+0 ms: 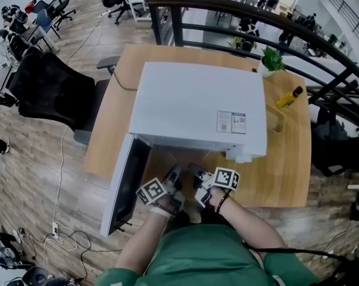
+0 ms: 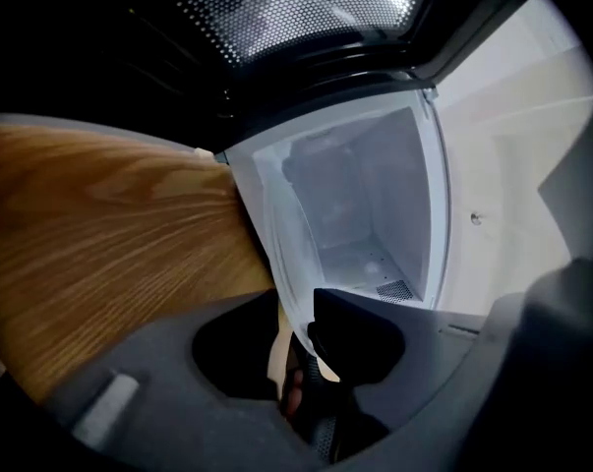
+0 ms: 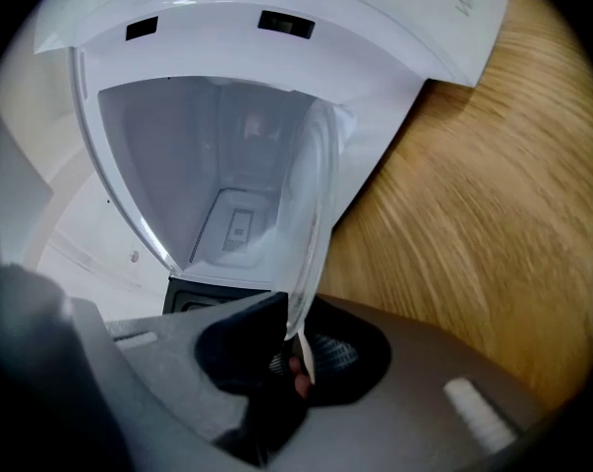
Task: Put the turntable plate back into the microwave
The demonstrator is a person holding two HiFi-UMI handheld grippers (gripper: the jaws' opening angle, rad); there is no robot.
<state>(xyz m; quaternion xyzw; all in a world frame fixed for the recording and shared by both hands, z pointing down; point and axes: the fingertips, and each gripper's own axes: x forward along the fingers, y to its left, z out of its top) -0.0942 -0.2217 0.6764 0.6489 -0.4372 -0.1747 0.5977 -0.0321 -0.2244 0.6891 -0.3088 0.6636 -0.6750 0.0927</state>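
The left gripper (image 2: pixel 298 338) and the right gripper (image 3: pixel 298 352) each pinch the thin rim of the round, clear glass turntable plate (image 2: pixel 266 234), held just before the smooth open cavity (image 3: pixel 207 165) of the boxy white microwave (image 1: pixel 200 109), its door (image 1: pixel 127 183) open at its left, on a grained wooden table (image 1: pixel 286 177) above plank flooring (image 1: pixel 36 177).

The person is holding both forearms (image 1: pixel 250 219) forward and close together. The left gripper (image 1: pixel 177 171) and the right gripper (image 1: pixel 194 171) are pointing slightly downward, side by side. Each is pinching its jaws onto the rim of one glass plate (image 3: pixel 311 214).
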